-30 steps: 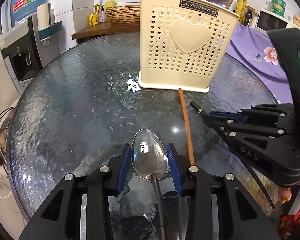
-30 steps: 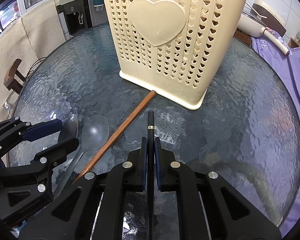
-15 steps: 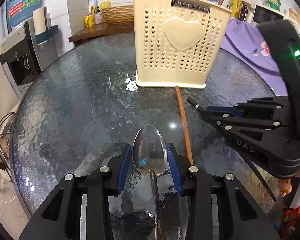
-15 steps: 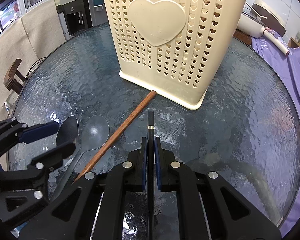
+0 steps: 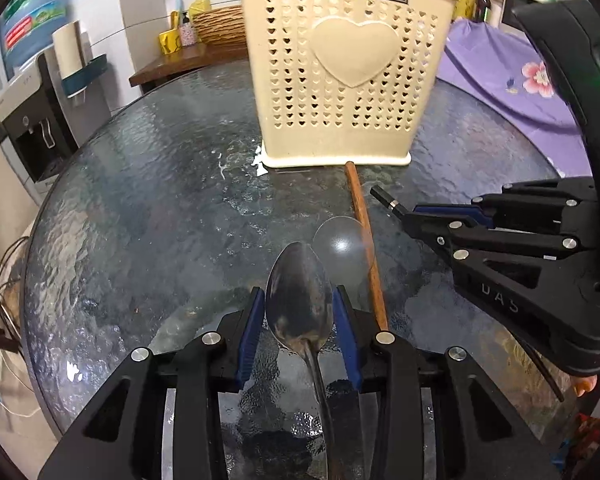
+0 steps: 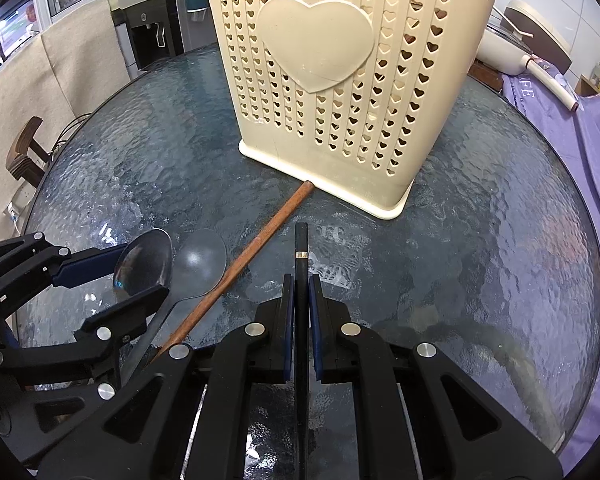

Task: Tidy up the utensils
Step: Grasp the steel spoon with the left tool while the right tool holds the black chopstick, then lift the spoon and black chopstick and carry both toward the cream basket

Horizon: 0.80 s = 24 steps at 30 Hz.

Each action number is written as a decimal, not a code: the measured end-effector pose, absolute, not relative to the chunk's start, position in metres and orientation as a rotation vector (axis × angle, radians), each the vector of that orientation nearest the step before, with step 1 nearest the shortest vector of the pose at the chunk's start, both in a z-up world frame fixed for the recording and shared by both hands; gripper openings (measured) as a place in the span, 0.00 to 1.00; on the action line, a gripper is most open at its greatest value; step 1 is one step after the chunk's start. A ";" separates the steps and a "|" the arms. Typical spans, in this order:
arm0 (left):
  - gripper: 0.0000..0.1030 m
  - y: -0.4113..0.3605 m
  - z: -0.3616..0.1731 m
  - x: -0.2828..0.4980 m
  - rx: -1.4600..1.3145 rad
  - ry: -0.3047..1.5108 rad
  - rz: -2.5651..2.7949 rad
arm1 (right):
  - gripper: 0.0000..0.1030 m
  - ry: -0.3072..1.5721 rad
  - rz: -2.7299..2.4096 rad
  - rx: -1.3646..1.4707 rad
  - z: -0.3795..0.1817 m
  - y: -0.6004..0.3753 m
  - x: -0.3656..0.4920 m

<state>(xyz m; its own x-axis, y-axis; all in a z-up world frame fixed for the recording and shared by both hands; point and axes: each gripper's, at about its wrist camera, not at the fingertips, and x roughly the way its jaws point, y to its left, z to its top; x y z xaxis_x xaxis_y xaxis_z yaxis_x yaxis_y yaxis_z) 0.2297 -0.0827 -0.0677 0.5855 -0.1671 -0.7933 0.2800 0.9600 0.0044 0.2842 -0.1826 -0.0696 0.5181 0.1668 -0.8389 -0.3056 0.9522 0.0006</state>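
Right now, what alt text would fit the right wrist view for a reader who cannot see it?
The right gripper is shut on a black chopstick that points toward a cream holder on a round glass table. At left, the left gripper holds a metal spoon, beside its reflection and a brown chopstick lying on the glass.

The cream holder bore heart-shaped holes; the spoon was silver, one chopstick reddish-brown, another black, the cloth purple, seemingly floral.
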 end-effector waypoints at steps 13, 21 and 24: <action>0.46 -0.084 -0.067 0.236 0.114 0.911 -0.262 | 0.08 0.986 0.286 -0.153 -0.071 -0.182 0.284; 0.42 -0.086 -0.063 0.232 0.117 0.906 -0.293 | 0.08 0.984 0.288 -0.151 -0.071 -0.182 0.285; 0.42 -0.091 -0.067 0.226 0.138 0.911 -0.296 | 0.08 0.983 0.288 -0.151 -0.070 -0.181 0.284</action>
